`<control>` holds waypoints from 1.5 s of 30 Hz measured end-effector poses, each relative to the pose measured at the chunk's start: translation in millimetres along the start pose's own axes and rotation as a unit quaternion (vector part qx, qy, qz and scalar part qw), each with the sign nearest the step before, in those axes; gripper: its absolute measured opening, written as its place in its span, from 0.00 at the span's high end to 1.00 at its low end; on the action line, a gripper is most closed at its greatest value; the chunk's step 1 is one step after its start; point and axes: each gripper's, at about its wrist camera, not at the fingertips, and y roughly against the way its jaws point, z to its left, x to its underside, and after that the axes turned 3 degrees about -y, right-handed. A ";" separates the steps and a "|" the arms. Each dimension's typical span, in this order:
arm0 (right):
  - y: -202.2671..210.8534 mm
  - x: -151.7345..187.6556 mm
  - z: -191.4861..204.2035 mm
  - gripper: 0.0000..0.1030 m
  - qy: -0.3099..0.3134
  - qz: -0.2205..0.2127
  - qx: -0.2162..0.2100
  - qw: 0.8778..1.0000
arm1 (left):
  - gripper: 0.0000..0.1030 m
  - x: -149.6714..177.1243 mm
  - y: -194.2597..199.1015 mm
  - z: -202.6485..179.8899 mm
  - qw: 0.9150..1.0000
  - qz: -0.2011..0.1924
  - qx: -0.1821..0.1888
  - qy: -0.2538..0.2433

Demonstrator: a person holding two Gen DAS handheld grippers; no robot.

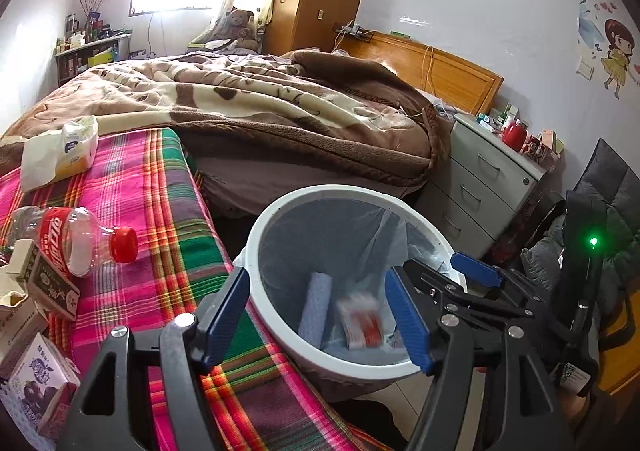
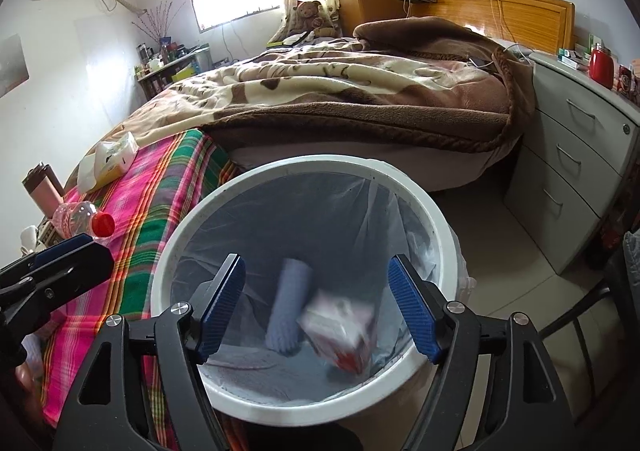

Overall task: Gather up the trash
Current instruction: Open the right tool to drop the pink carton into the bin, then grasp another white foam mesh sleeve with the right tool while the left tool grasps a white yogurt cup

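A white trash bin (image 1: pixel 256 235) (image 2: pixel 400 179) with a clear liner stands beside the plaid-covered table. Inside lie a grey-blue roll (image 1: pixel 318 303) (image 2: pixel 290 307) and a blurred red-and-white carton (image 1: pixel 360 319) (image 2: pixel 340 327). My left gripper (image 1: pixel 320 315) is open and empty over the bin's near rim. My right gripper (image 2: pixel 318 307) is open and empty above the bin mouth; it also shows in the left wrist view (image 1: pixel 448 283). On the table lie a plastic bottle with a red cap (image 1: pixel 80 243) (image 2: pixel 86 221), several small cartons (image 1: pixel 40 383) and a tissue pack (image 1: pixel 64 155) (image 2: pixel 108 163).
The plaid table (image 1: pixel 160 203) is left of the bin. A bed with a brown blanket (image 1: pixel 260 107) lies behind. A grey drawer unit (image 1: pixel 480 187) stands right of the bin. A dark chair with a jacket (image 1: pixel 600 219) is at far right.
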 end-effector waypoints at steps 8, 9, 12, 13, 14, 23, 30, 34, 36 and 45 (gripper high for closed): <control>16.0 1.5 13.3 0.26 0.004 -0.021 -0.016 1.000 | 0.29 5.9 30.7 13.4 1.000 -0.021 -0.017 0.006; 18.0 2.5 15.8 0.26 0.006 -0.024 -0.018 1.000 | 0.29 6.6 34.3 16.1 1.000 -0.024 -0.019 0.007; 24.0 4.3 25.3 0.26 0.010 -0.030 -0.028 0.999 | 0.29 10.6 46.5 23.5 0.999 -0.031 -0.025 0.012; 25.9 5.1 28.5 0.26 0.012 -0.032 -0.031 0.999 | 0.29 11.7 50.4 26.0 0.999 -0.033 -0.030 0.013; 28.1 6.6 33.5 0.26 0.014 -0.034 -0.033 0.999 | 0.29 13.2 54.7 28.0 0.999 -0.036 -0.034 0.013; 42.3 21.8 68.7 0.26 0.037 -0.042 -0.090 0.994 | 0.28 38.7 92.2 64.9 0.995 -0.050 -0.072 0.038; 46.5 36.2 104.6 0.26 0.061 -0.046 -0.153 0.985 | 0.26 57.2 121.2 99.9 0.989 -0.061 -0.114 0.066; 48.4 44.3 127.2 0.26 0.086 -0.044 -0.185 0.978 | 0.24 68.5 134.3 124.2 0.985 -0.059 -0.134 0.092; 45.5 46.6 136.4 0.26 0.086 -0.027 -0.203 0.975 | 0.24 75.0 141.8 136.5 0.981 -0.060 -0.148 0.106; 36.2 71.0 182.0 0.26 0.139 0.010 -0.221 0.965 | 0.23 101.6 167.2 186.1 0.967 -0.056 -0.195 0.157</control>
